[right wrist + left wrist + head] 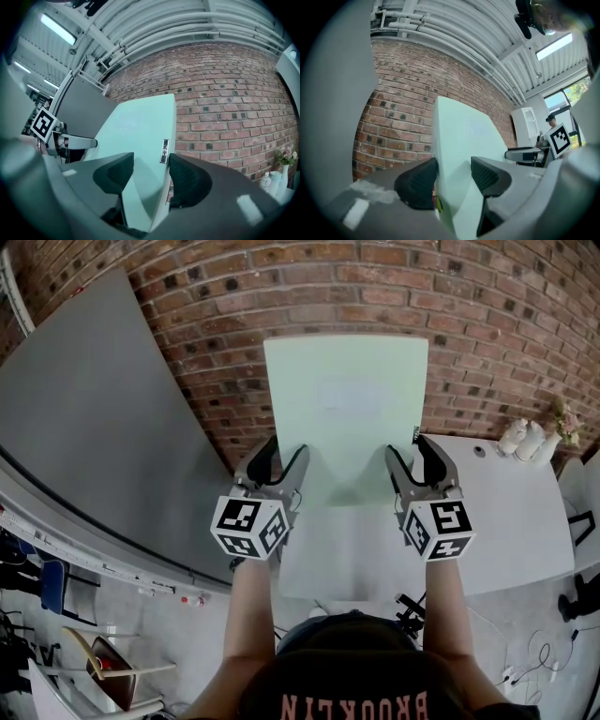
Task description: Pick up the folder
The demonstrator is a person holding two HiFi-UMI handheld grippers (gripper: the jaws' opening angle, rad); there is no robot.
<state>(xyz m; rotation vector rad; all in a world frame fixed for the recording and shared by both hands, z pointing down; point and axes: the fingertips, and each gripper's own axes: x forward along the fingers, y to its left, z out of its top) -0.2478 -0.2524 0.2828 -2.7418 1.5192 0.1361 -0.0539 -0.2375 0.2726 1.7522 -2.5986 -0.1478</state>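
Note:
A pale green folder (347, 418) hangs in the air in front of the brick wall, lifted off the white table (525, 512). My left gripper (286, 448) is shut on its lower left edge, and my right gripper (409, 446) is shut on its lower right edge. In the left gripper view the folder (459, 140) stands edge-on between the dark ribbed pads (417, 183) of the left gripper (454, 176). In the right gripper view the folder (136, 131), with a small label (164, 151) on its spine, fills the gap of the right gripper (151, 171).
A large grey panel (94, 409) leans at the left. Small white bottles and flowers (530, 437) stand at the table's far right corner. A chair (112, 662) and cables lie on the floor below. A person (551, 123) stands far off.

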